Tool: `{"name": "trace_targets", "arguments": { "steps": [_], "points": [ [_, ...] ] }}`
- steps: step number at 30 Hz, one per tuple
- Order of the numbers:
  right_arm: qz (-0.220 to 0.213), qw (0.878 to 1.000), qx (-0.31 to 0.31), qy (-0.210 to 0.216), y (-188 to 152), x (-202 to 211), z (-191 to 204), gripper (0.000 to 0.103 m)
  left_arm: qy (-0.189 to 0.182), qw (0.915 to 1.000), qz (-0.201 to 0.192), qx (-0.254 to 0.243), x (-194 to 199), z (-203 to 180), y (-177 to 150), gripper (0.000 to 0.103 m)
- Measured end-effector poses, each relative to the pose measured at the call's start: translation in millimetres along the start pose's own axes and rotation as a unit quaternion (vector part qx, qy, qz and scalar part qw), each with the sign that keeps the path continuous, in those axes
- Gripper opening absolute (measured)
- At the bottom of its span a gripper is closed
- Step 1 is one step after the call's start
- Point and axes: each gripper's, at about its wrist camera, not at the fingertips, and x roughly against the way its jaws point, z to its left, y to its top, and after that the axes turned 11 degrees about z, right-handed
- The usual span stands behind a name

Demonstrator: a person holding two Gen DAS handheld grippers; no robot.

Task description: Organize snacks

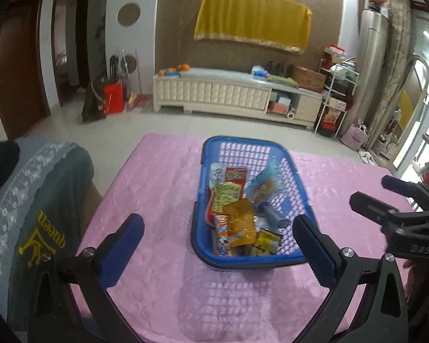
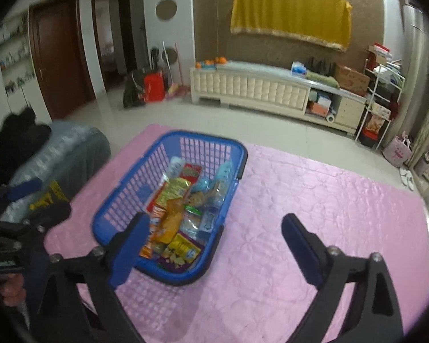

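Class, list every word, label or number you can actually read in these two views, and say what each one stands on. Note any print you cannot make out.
"queen", in yellow under a crown, upside down, on the dark green cloth at the left.
Pale characters on the black body of the right tool, upside down: too blurred to be sure of.
Print on the snack packets in the blue basket: too small and blurred to read.

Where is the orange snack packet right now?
In both wrist views the orange snack packet lies inside the blue basket on the pink cloth, toward the basket's near end, among the other wrappers.
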Motion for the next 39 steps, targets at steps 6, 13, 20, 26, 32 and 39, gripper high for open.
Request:
{"name": "trace_targets", "arguments": {
  "steps": [6,13,20,26,32,39],
  "points": [
    [-0.041,0.999,-0.007,-0.011,-27,40,-5,0.103,-0.014,0.9988,-0.046,-0.011,42,-27,-25,0.103],
    [-0.093,0.995,-0.003,-0.042,-63,89,2,0.103,-0.028,0.9949,-0.092,-0.03,89,-56,-56,0.103],
    [-0.123,0.991,-0.003,-0.052,-93,121,15,0.103,-0.029,0.9919,-0.117,-0.04,124,-69,-82,0.103],
    [-0.127,0.991,-0.02,-0.041,-113,133,14,0.103,-0.029,0.9913,-0.12,-0.045,135,-73,-95,0.103],
    [-0.131,0.99,-0.026,-0.039,-123,146,16,0.103,-0.029,0.9917,-0.116,-0.048,137,-75,-106,0.103],
    [-0.124,0.991,-0.037,-0.044,-132,146,14,0.103,-0.037,0.9922,-0.109,-0.047,136,-75,-109,0.103]
  ]
}}
